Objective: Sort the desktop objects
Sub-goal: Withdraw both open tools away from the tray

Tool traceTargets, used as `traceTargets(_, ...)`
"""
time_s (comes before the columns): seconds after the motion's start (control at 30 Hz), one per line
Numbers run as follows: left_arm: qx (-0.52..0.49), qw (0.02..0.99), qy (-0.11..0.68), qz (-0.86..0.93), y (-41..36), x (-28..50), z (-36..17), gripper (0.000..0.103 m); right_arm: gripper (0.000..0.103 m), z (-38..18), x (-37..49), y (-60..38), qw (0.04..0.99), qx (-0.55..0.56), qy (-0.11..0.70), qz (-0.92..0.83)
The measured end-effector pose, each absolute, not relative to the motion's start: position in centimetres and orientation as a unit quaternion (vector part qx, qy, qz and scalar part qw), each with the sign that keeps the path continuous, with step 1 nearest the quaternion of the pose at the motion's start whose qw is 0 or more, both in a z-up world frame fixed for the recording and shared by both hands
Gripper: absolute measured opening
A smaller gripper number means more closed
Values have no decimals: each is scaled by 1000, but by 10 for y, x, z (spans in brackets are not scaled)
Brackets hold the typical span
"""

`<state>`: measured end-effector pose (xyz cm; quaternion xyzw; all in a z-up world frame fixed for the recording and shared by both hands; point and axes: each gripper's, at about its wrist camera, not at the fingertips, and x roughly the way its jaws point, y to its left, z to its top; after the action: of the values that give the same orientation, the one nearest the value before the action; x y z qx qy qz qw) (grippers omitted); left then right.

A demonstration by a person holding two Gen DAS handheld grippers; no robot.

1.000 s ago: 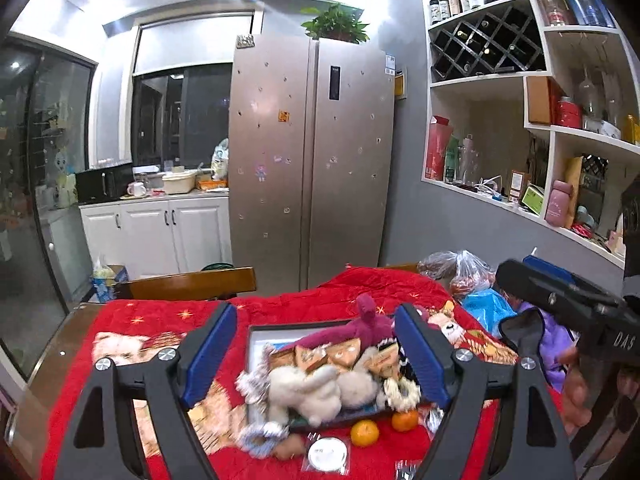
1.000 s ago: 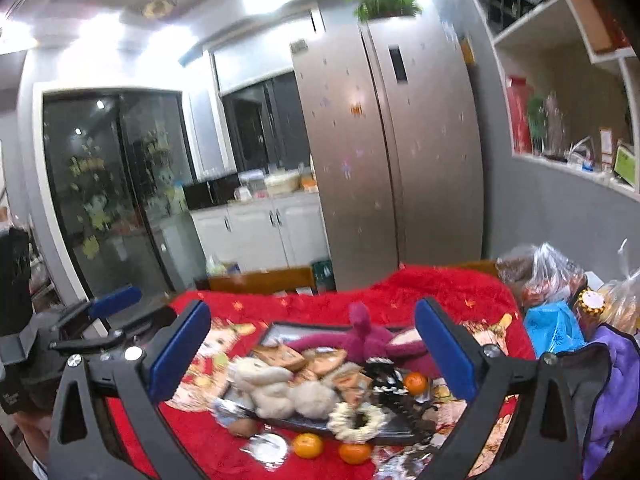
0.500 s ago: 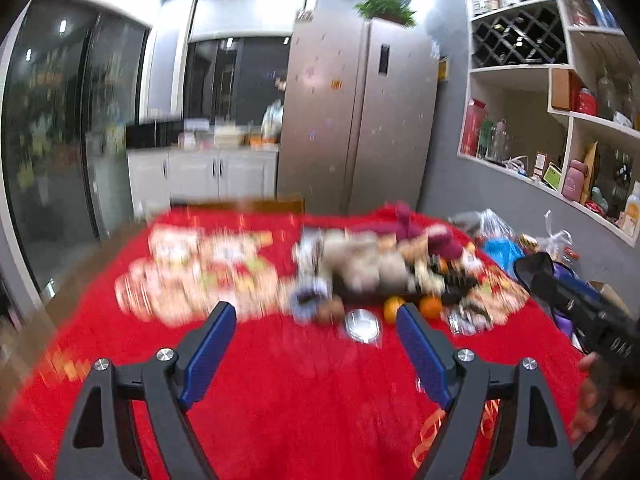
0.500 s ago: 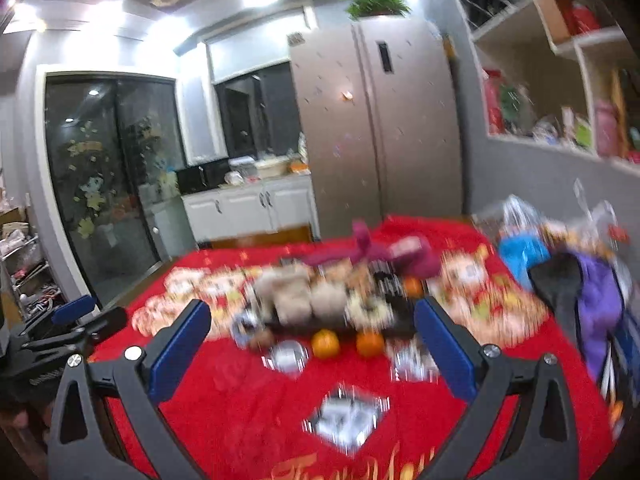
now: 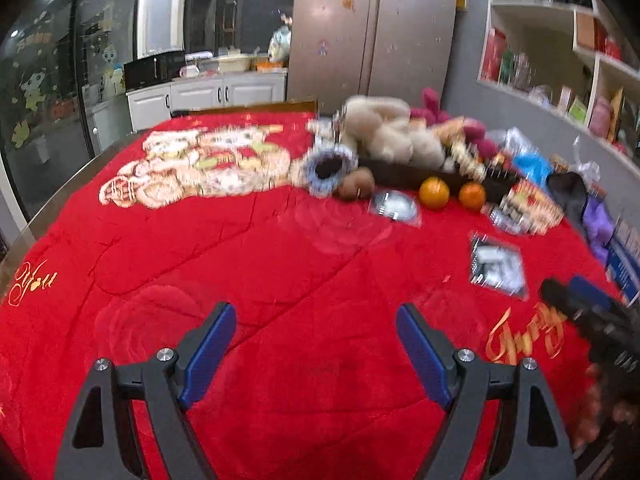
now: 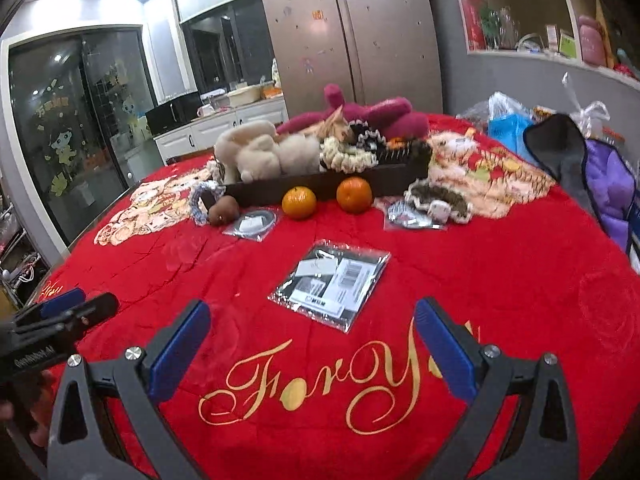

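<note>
A dark tray (image 6: 320, 186) piled with plush toys (image 6: 272, 152) and scrunchies stands at the far side of a red cloth. In front of it lie two oranges (image 6: 299, 202) (image 6: 354, 194), a kiwi (image 6: 224, 210), a round packet (image 6: 252, 224) and a flat clear packet (image 6: 332, 284). The tray also shows in the left wrist view (image 5: 404, 178). My left gripper (image 5: 316, 336) is open and empty above bare cloth. My right gripper (image 6: 312, 336) is open and empty, just short of the flat packet.
Plastic bags (image 6: 508, 120) and a purple and black garment (image 6: 600, 184) lie at the table's right side. A printed cartoon patch (image 5: 200, 164) covers the cloth at far left. A fridge (image 6: 352, 32), cabinets and wall shelves stand behind the table.
Both grippers have pulled back from the tray toward the near edge and tilted down. The tray and fruit now sit farther away, with much red cloth in front.
</note>
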<state>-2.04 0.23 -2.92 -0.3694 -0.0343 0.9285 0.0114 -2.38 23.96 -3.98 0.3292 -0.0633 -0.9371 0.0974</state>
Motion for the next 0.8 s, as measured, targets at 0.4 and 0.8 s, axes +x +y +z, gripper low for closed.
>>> traceTargets(0.4,-369,17,-16,929,8,-27,-34,84,103,-42,-31,231,97,347,-47,-931)
traceTargets(0.8,-394,23,-25,918,2,-42,-33,84,103,-40,-34,233,106,343,-54,-932)
